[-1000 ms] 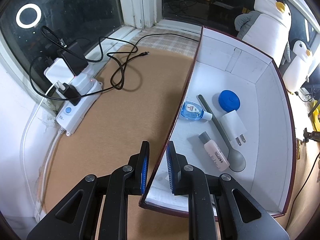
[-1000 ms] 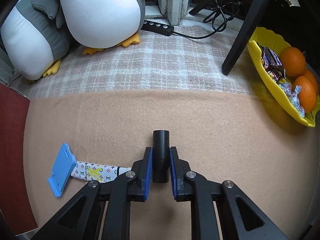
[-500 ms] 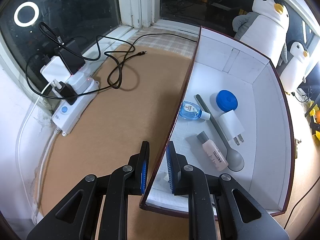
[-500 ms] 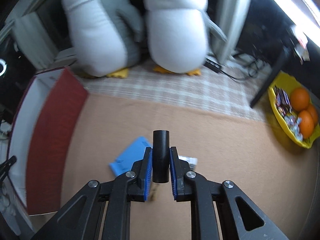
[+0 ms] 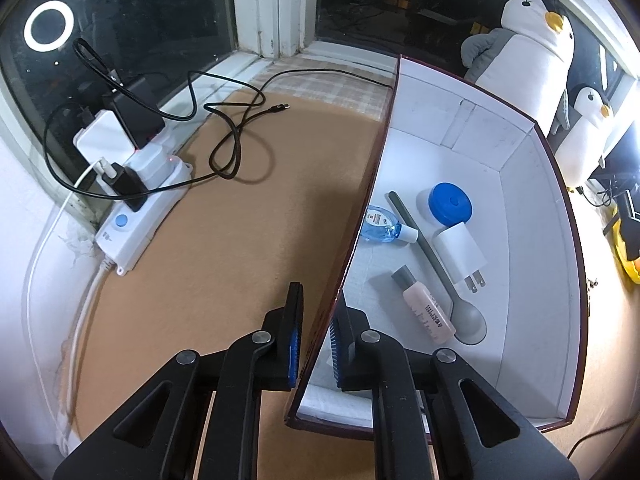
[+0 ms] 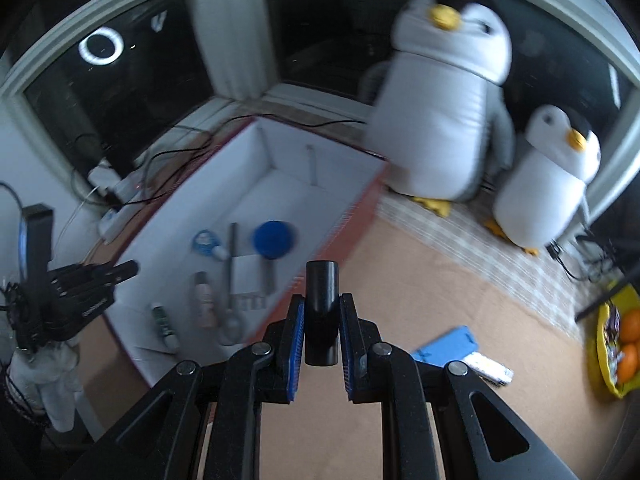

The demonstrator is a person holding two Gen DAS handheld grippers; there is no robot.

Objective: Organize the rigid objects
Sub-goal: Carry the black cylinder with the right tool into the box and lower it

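Brown-cloth tabletop by a dark window. Right gripper (image 6: 320, 334) was clamped on a black tube (image 6: 321, 312), long axis along the fingers, with the white-lined box (image 6: 276, 152) ahead and to its left. Left gripper (image 5: 316, 340), having just closed, pinched the box's near wall. Only the right view showed a blue holder (image 6: 446, 344) outside; only the left view showed the spoon (image 5: 436, 268) and bottle (image 5: 424, 306) sharply.

L gripper (image 5: 316, 344) at 6 o'clock, fingers (image 5: 294, 344) clamped on the near left wall of the box (image 5: 536, 264). Inside box, 3 o'clock: blue lid (image 5: 450, 204), charger (image 5: 460, 256), spoon (image 5: 440, 268), pink bottle (image 5: 428, 312), blue bottle (image 5: 380, 224). Power strip (image 5: 136, 208) w/ cables at 9 o'clock. Penguins (image 5: 528, 48) at 2.
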